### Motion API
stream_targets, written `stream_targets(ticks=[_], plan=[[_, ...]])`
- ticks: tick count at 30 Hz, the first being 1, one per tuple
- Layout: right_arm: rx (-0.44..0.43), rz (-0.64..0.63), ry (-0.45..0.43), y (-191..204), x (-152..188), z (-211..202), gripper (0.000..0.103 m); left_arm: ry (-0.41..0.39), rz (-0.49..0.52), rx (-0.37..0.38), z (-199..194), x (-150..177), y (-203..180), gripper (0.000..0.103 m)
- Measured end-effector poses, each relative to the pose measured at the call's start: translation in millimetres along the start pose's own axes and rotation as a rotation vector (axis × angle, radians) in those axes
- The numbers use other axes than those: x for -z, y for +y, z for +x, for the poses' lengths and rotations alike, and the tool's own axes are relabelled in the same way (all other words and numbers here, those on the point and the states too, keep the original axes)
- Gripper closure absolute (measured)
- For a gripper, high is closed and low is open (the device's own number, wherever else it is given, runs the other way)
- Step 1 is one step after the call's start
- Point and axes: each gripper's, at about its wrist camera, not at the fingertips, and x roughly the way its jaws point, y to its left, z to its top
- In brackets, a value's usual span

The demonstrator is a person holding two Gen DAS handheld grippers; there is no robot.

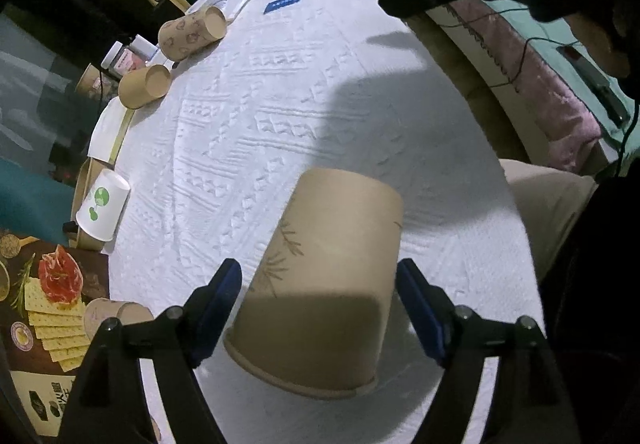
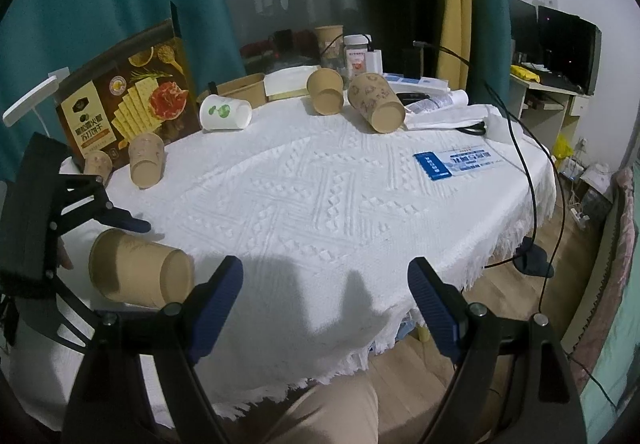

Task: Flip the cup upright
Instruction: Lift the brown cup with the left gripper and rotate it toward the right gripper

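Lying on its side on the white-clothed desk [image 1: 320,92], the brown cup [image 1: 320,284] sat between the spread fingers of our left claw [image 1: 319,308], untouched. It was plain kraft paper with a faint leaf print, rim nearest us. Our right claw [image 2: 326,308] hovered open over the desk's near edge, empty.

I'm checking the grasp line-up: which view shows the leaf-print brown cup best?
The left wrist view: the cup lies on its side, large, between the open left hand-held gripper. The right wrist view shows it small at the left edge, base facing the camera.
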Motion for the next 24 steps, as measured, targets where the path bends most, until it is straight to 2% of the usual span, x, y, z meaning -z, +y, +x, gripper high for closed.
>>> stream_targets(ticks=[5,11,13,18,24], plan=[[-0.053,-0.068,0.029,5,-15,3,0.02,-0.029,-0.074,-0.003,-14,7,4,0.024],[-0.188,-0.371,0.1,47,-31,10,0.02,-0.104,-0.293,-0.001,-52,40,20,0.024],[-0.253,-0.509,0.122,70,-32,12,0.02,-0.13,-0.388,-0.01,-64,57,24,0.024],[-0.383,-0.747,0.195,123,-26,21,0.02,-0.204,-0.659,0.0,-85,110,34,0.024],[-0.407,-0.971,0.295,174,-19,36,0.02,-0.285,-0.994,-0.016,-98,181,30,0.024]])
